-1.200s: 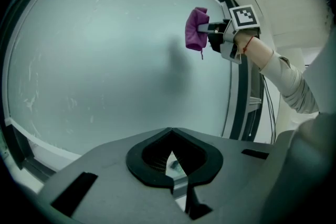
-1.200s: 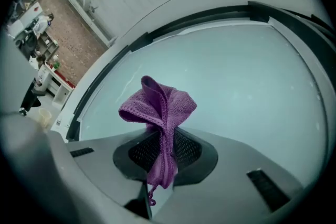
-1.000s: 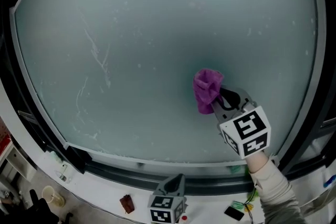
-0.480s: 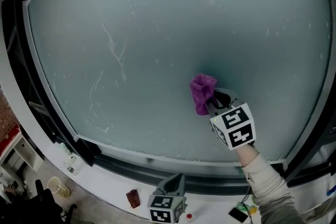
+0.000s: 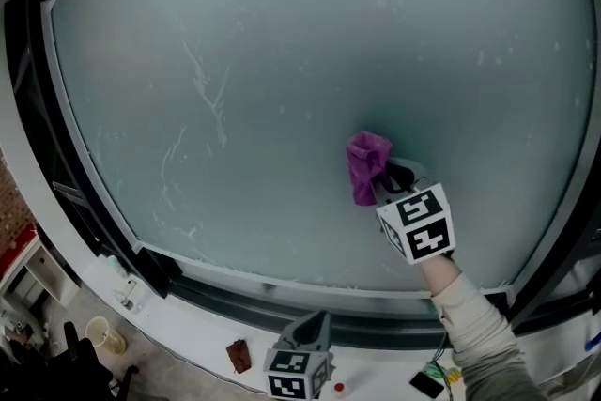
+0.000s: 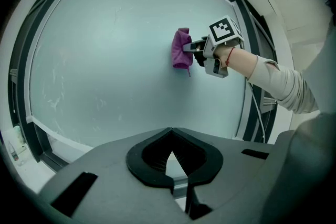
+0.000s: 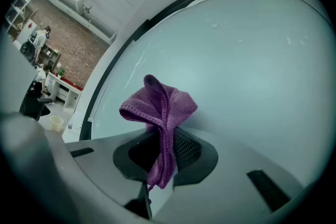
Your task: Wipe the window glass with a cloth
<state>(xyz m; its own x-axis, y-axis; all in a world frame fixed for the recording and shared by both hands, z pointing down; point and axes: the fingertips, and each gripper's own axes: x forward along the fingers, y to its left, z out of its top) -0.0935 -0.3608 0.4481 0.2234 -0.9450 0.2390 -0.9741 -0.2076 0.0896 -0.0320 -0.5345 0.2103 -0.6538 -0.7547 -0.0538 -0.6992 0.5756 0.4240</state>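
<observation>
Jaws of the left hand-held gripper point(image 5: 317, 322) meet with nothing between them, low by the window sill point(image 5: 188, 315). Farther out, the right hand-held gripper point(image 5: 387, 185) clamps a purple cloth point(image 5: 366, 164), bunched against the window glass point(image 5: 282, 61), right of its pale streaks point(image 5: 211, 99).

Wide bare window glass point(image 5: 282, 61) round the cloth point(image 5: 366, 166); dark frame point(image 5: 282, 303) at its edges, possibly clutter point(image 5: 238, 355) on the sill point(image 5: 197, 329).
</observation>
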